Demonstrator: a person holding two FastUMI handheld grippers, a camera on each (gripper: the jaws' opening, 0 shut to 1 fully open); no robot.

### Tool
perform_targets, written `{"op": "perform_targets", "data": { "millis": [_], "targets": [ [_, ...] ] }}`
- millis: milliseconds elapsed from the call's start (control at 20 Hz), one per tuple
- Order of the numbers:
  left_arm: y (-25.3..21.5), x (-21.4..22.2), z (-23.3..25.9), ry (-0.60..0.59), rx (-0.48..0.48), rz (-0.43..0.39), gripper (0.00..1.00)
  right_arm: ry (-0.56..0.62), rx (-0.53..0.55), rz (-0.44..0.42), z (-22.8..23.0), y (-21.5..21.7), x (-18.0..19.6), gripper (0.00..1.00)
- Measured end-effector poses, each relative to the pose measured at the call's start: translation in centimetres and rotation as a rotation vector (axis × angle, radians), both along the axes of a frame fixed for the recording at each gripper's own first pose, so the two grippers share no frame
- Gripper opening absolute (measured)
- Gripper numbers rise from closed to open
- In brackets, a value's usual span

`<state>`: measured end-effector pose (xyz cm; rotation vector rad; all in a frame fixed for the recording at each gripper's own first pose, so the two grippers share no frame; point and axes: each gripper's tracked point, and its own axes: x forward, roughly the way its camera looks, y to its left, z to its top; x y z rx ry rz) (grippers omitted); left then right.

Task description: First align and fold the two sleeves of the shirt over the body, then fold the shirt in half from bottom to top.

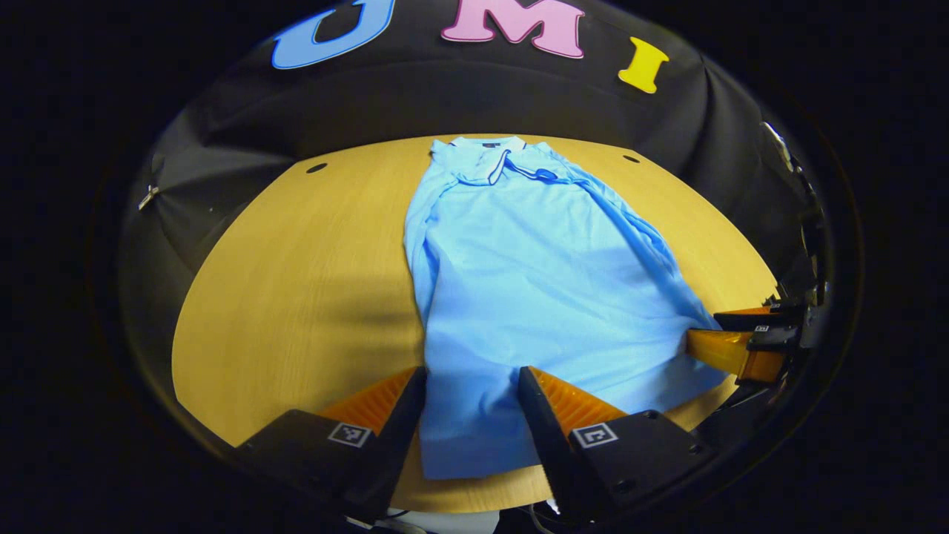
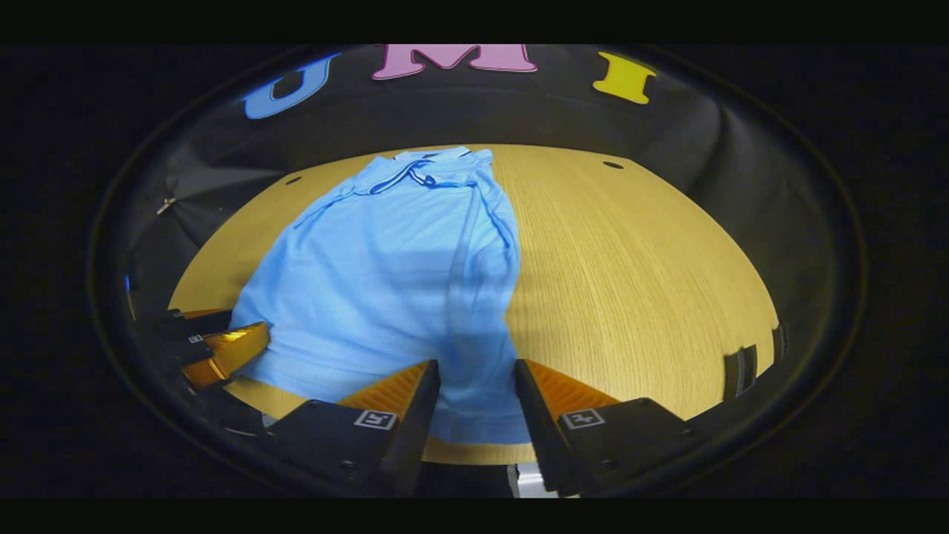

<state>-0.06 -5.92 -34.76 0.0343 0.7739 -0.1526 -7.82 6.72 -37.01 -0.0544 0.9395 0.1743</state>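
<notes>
polo shirt (image 1: 534, 282), light blue, lies flat on the wooden table (image 1: 296, 282) in front of me, collar (image 1: 489, 159) at the far edge toward the booth wall, hem toward my grippers. both sleeves look already folded in over the body, so the shirt reads as a long narrow shape with creased edges running down each side. dark piping shows along the collar and placket.

in the left gripper view, my left gripper (image 1: 471, 386) sits at the near hem on its left corner, fingers spread apart with shirt fabric lying between them; i can't tell if either finger actually touches the cloth. in the same view the right gripper (image 1: 730, 337) shows at the far right, its tips at the shirt's other bottom corner.

in the right gripper view, the shirt (image 2: 385, 297) runs away from me on the left half of the table (image 2: 630, 282), and my right gripper (image 2: 477, 386) has its fingers apart too, with the hem's right corner lying between them. the left gripper (image 2: 237, 345) shows at the left edge, right at the shirt's opposite hem corner.

two small dark holes (image 1: 316, 167) mark the table's far side, one on each side of the collar.
</notes>
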Motion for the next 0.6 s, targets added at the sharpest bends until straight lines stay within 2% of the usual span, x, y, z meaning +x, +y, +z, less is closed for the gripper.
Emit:
{"op": "perform_targets", "data": {
  "millis": [50, 100, 150, 200, 250, 300, 450, 600],
  "targets": [
    [-0.5, 0.0, -0.2, -0.005, -0.003, -0.018, 0.72, 0.004, 0.002, 0.012, 0.1, 0.1, 0.0, 0.57],
    [-0.9, 0.1, -0.1, -0.009, -0.003, -0.03, 0.68, 0.014, 0.006, 0.027, 0.0, 0.4, -0.1, 0.45],
    [-1.0, 0.0, -0.1, -0.009, -0.004, -0.045, 0.56, 0.018, 0.01, 0.039, 0.1, 0.7, 0.1, 0.37],
    [-1.1, -0.1, -0.2, -0.005, -0.003, -0.054, 0.57, 0.029, 0.008, 0.051, 0.1, 0.8, -0.2, 0.17],
    [-1.2, -0.1, -0.2, 0.003, -0.005, -0.06, 0.48, 0.033, 0.005, 0.061, 0.1, 0.7, -0.1, 0.24],
    [-1.9, -0.1, 0.0, 0.01, -0.028, -0.076, 0.51, 0.041, 0.005, 0.069, 0.0, 0.8, 0.0, 0.17],
    [-2.3, 0.1, 0.1, 0.029, -0.068, -0.052, 0.17, 0.048, 0.028, 0.085, 0.0, 0.9, 0.1, 0.02],
    [-2.6, 0.0, 0.2, 0.028, -0.074, -0.063, 0.08, 0.059, 0.064, 0.108, 0.2, 1.0, 0.1, 0.07]
  ]
}}
